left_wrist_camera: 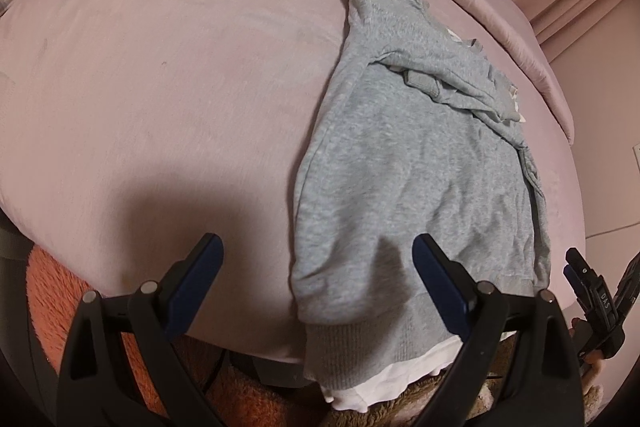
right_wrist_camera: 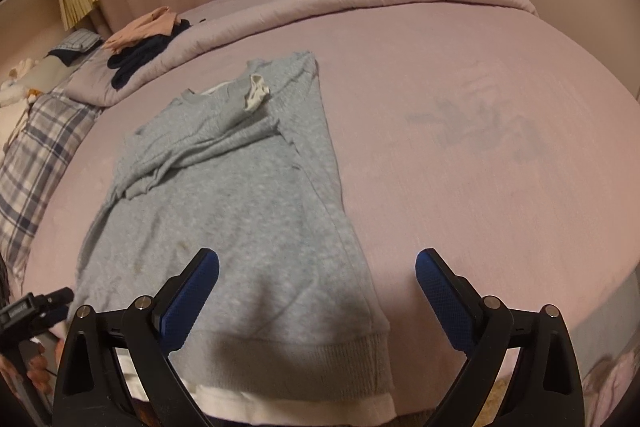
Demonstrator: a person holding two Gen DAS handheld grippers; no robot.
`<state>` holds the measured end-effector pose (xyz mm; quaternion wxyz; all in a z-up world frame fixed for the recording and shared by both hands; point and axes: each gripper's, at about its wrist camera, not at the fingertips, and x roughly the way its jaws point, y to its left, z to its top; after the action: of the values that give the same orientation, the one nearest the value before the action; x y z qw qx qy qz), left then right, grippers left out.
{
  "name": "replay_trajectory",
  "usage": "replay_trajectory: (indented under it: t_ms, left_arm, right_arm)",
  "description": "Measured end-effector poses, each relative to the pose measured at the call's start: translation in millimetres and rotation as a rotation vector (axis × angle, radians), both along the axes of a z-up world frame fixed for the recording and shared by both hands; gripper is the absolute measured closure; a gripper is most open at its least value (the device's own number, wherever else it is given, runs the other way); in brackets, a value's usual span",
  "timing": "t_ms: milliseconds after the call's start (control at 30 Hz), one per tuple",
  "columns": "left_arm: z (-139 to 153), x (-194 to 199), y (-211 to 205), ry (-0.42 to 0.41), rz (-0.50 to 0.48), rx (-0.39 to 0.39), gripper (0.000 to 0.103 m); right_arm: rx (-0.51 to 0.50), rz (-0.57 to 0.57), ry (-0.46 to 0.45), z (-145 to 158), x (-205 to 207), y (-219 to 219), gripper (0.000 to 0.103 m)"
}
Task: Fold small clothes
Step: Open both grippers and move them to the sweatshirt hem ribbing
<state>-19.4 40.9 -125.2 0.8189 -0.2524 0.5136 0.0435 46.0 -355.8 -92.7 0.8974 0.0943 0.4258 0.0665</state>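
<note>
A small grey sweatshirt (left_wrist_camera: 400, 163) with a white hem lies flat on the pink bed, its sleeves folded across the chest, its ribbed bottom hanging over the near edge. It also shows in the right wrist view (right_wrist_camera: 224, 203). My left gripper (left_wrist_camera: 318, 251) is open and empty, hovering over the sweatshirt's lower left corner. My right gripper (right_wrist_camera: 318, 267) is open and empty, hovering over the sweatshirt's lower right corner. The right gripper shows at the right edge of the left wrist view (left_wrist_camera: 600, 291), and the left gripper at the left edge of the right wrist view (right_wrist_camera: 36, 307).
The pink bed cover (left_wrist_camera: 160, 87) stretches wide to the left and, in the right wrist view (right_wrist_camera: 480, 147), to the right. A plaid pillow (right_wrist_camera: 28, 163) and a pile of dark and peach clothes (right_wrist_camera: 140, 43) lie at the far left. An orange rug (left_wrist_camera: 60, 299) lies below the bed.
</note>
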Motion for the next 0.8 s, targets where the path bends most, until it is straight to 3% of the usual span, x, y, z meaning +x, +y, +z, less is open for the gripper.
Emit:
replay_trajectory:
  t_ms: [200,367,567,800]
  left_arm:
    - [-5,-1,-4,0.020,-0.005,0.013,0.008]
    - [-10,-4,-5,0.036,-0.004,-0.020,0.010]
    - [-12,-8,-8,0.041,-0.017,-0.071,0.024]
    - [-16,-9,-18,0.050,-0.054,-0.128,0.034]
  right_arm:
    - [0.003,-0.029,0.038,-10,-5,-8,0.005]
    - [0.018,-0.027,0.058,-14,-9,-12,0.005]
    - [0.065,-0.008,0.079,-20,-14,-11,0.005]
    - [0.113,0.001,0.128,-32,-17,-12,0.020]
